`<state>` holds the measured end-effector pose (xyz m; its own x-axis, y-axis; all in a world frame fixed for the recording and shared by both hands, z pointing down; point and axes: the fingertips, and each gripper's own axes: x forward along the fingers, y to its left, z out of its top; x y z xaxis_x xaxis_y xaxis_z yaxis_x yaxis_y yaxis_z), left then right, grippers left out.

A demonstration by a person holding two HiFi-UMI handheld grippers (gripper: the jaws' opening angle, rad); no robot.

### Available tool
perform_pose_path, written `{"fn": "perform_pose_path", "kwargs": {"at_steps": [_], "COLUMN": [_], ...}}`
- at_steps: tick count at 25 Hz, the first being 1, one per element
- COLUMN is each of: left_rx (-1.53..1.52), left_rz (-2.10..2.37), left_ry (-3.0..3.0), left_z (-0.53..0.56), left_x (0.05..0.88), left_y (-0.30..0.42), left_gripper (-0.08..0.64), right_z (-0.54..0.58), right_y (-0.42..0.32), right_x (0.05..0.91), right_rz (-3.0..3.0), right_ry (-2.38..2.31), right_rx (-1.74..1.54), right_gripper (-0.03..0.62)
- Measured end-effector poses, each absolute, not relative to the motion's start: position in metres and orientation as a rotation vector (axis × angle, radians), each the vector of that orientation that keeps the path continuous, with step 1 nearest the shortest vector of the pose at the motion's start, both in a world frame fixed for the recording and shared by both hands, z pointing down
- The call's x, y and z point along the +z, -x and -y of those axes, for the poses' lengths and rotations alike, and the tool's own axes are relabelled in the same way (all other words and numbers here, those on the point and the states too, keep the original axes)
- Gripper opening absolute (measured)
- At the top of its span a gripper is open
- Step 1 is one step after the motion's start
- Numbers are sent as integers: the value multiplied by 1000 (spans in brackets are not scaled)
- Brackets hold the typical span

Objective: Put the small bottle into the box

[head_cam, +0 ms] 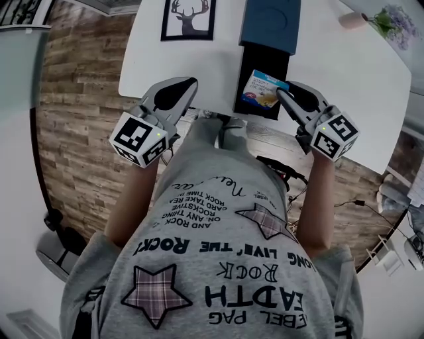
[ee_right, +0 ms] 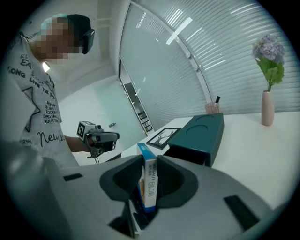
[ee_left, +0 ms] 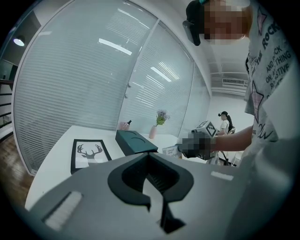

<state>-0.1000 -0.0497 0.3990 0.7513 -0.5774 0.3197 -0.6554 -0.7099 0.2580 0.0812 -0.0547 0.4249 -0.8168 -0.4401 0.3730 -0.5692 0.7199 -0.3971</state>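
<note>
Carton [ee_right: 151, 185] stands upright, pinched in my right gripper [ee_right: 150, 173]. Box [ee_right: 199, 133] lies just ahead; my left gripper [ee_left: 152, 185] is closed, empty.

A carton [head_cam: 264, 89] is showing blue and white, a box [head_cam: 268, 23] dark teal, a table [head_cam: 344, 73] white, a deer print [head_cam: 189, 18] black-framed.

On the tabletop [head_cam: 371, 79], a framed picture [head_cam: 189, 18] is set left of the box [head_cam: 270, 26] and a vase [head_cam: 351, 20] to its right. A small carton [head_cam: 262, 89] is held over the box's near end.
</note>
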Motion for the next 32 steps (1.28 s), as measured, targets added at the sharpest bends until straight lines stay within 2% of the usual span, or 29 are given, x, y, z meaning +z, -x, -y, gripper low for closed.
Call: {"fn": "perform_pose_path", "kwargs": {"at_steps": [22,32], "left_rx": [308,313], "left_rz": [937,931], "left_ry": [-2582,-2575], "left_z": [37,39], "left_x": [402,406], "left_y": [93,91], "left_gripper": [10,9], "right_z": [56,66], "right_y": [-75,-75], "right_x": [456,474], "right_rz": [2602,2463], "right_ry": [-714,-788], "right_rx": [838,619], "right_gripper": [106,123]}}
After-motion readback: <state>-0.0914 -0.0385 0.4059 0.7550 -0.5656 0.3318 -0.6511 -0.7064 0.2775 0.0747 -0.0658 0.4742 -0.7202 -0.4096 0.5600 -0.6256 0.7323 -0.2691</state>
